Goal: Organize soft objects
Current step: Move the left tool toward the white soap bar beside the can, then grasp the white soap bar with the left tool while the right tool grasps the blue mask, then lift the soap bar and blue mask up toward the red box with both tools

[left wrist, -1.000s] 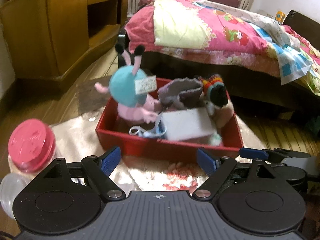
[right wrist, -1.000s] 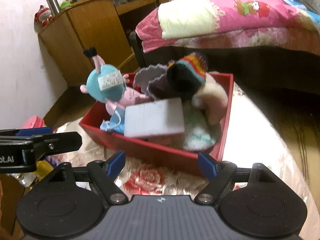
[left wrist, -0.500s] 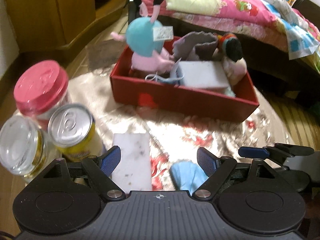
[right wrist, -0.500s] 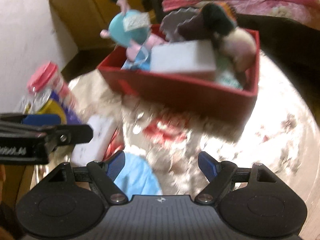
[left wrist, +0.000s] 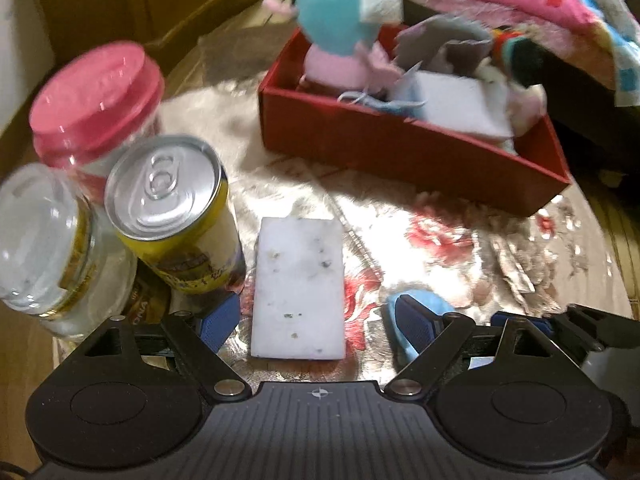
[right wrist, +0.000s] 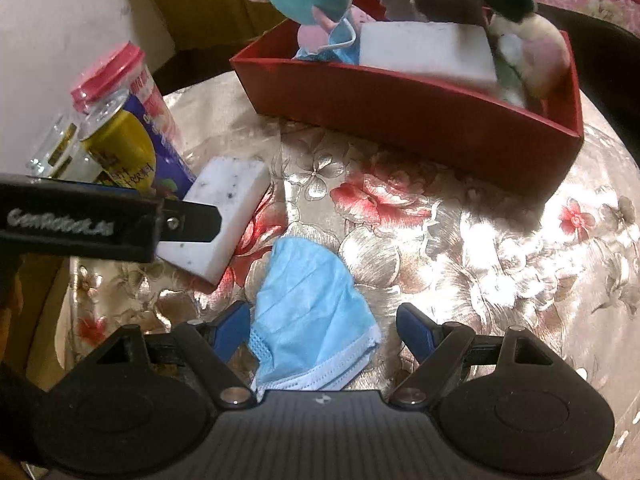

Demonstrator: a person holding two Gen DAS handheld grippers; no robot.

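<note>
Now the table (right wrist: 500, 240) in its flowered cloth fills both views, and the red box (right wrist: 400, 112), far beyond both sets of fingers, is packed with plush toys (left wrist: 336, 20) and a white sponge (right wrist: 428, 52). Ahead and left of the left gripper (left wrist: 316, 320) cluster a pink-lidded jar (left wrist: 96, 96), a yellow can (left wrist: 168, 200) and a glass jar (left wrist: 36, 232). Left fingers gape wide, the speckled sponge (left wrist: 300, 288) lying between them, untouched. Right gripper (right wrist: 324, 328) stands open too, the blue face mask (right wrist: 312, 312) between its fingers.
</note>
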